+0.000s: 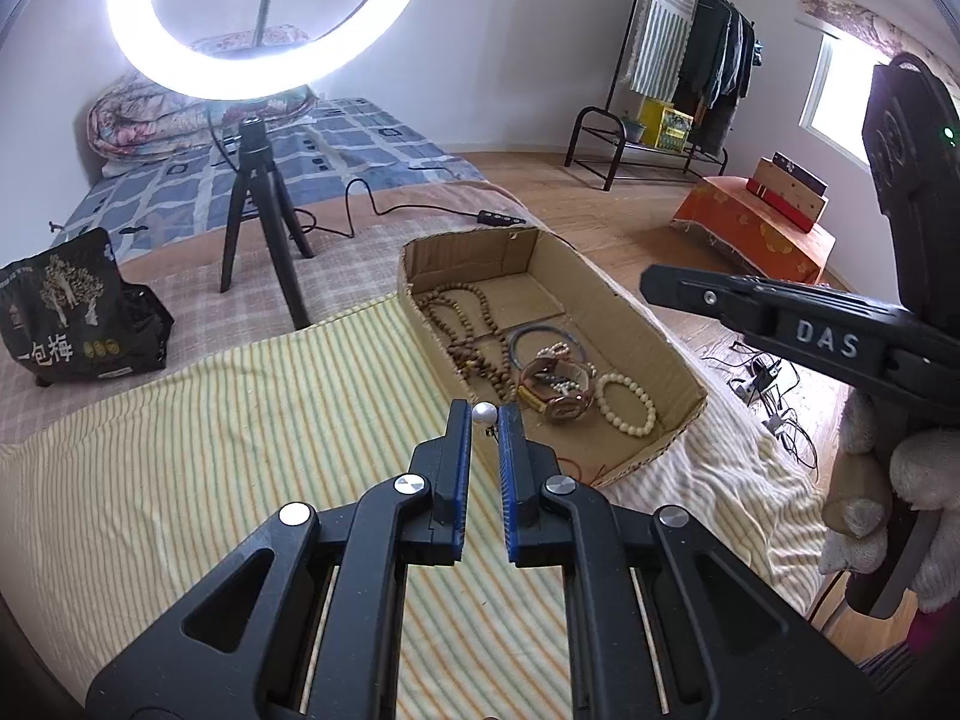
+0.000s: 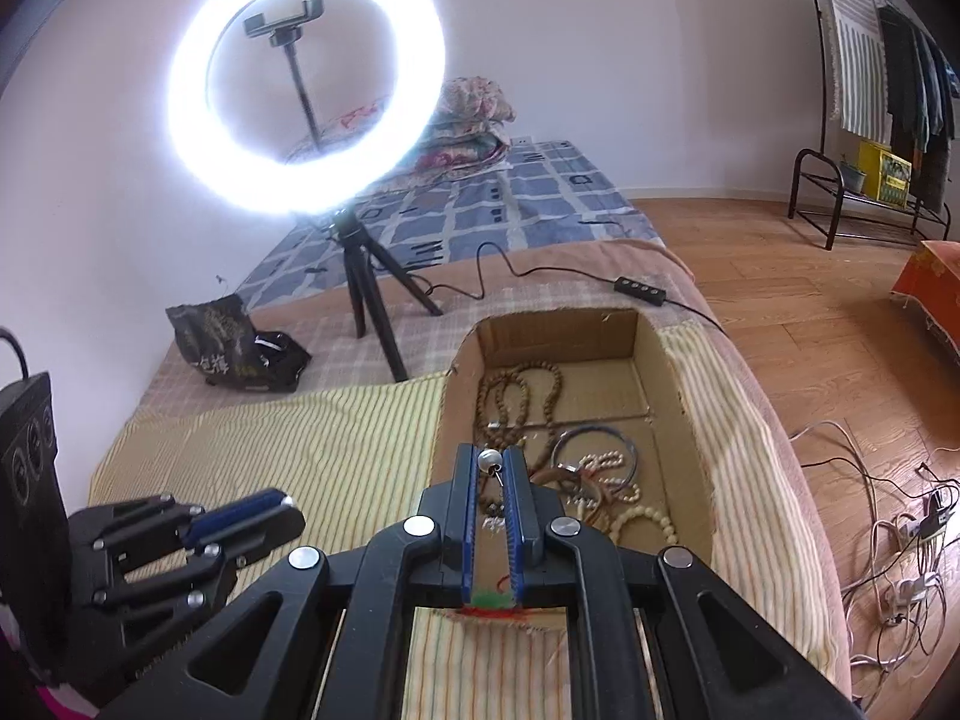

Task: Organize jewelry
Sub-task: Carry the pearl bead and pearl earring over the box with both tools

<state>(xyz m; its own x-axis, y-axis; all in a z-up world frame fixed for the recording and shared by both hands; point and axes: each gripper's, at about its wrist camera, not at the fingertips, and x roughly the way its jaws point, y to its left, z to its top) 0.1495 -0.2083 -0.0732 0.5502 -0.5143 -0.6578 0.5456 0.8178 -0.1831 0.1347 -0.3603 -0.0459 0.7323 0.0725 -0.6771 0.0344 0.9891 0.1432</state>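
Two grippers were in view, the left gripper (image 1: 485, 414) and the right gripper (image 2: 492, 459), each with one pearl earring (image 1: 483, 413) between its fingertips. Ahead of the tongs sat one cardboard box (image 1: 660, 330) holding one long wooden bead necklace (image 1: 465, 324), one blue bangle (image 1: 543, 336) and one white bead bracelet (image 1: 627, 405). Beyond stood one ring light (image 2: 306, 84) and one black bag (image 1: 72, 312).
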